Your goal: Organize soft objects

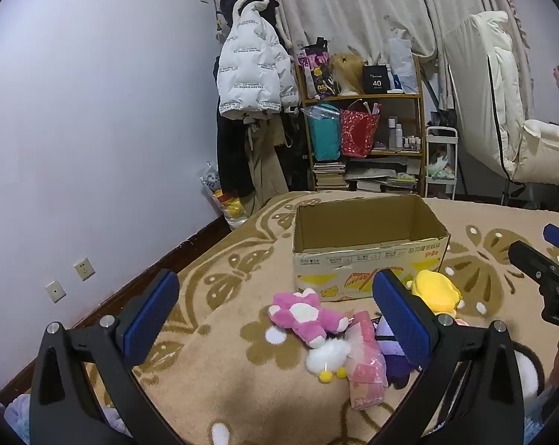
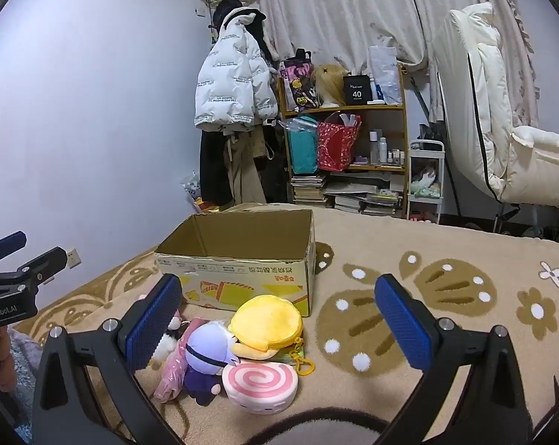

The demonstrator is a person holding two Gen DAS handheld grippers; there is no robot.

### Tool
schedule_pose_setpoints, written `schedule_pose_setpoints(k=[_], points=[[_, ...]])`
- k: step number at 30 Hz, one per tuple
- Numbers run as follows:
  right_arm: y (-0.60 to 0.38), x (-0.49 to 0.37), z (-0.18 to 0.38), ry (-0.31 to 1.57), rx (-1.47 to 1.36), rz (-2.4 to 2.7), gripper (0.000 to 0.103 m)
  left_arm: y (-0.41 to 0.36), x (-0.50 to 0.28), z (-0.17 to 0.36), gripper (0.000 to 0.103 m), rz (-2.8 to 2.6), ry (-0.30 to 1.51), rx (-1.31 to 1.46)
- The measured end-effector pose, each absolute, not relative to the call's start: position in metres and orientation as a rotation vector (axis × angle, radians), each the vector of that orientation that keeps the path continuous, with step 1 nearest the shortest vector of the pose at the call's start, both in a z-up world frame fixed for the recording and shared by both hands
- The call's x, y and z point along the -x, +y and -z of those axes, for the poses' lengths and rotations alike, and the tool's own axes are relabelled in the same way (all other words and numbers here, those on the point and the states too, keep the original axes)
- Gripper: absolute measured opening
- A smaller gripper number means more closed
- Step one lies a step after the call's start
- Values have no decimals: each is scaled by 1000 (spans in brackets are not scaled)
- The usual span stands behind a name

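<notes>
An open cardboard box (image 1: 368, 237) (image 2: 242, 256) stands empty on the patterned blanket. In front of it lies a heap of soft toys: a pink and white plush (image 1: 301, 315), a white fluffy toy with yellow feet (image 1: 327, 358), a pink plastic bag (image 1: 366, 363) (image 2: 175, 363), a purple doll (image 2: 209, 356) (image 1: 390, 348), a yellow round pouch (image 2: 266, 320) (image 1: 437, 291) and a pink swirl cushion (image 2: 260, 382). My left gripper (image 1: 275, 315) is open above the pink plush. My right gripper (image 2: 277, 319) is open over the yellow pouch. Nothing is held.
Behind the bed are a shelf (image 1: 364, 126) with bags and books, hanging coats (image 1: 253, 74), a small white cart (image 2: 426, 181) and a white padded chair (image 2: 502, 122). A lilac wall (image 1: 94, 129) runs along the left. The blanket (image 2: 446, 296) spreads to the right of the box.
</notes>
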State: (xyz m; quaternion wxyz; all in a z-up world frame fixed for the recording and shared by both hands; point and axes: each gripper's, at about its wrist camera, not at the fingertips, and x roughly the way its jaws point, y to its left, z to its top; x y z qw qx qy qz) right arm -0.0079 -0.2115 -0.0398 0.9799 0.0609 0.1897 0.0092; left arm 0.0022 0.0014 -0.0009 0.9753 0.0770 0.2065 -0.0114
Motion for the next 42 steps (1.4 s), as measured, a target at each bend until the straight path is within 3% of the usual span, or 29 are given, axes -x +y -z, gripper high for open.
schedule_pose_setpoints(k=[42], points=[[-212,8,41,381,-125,-15,103,-2,0,3,103,17,427,-180]])
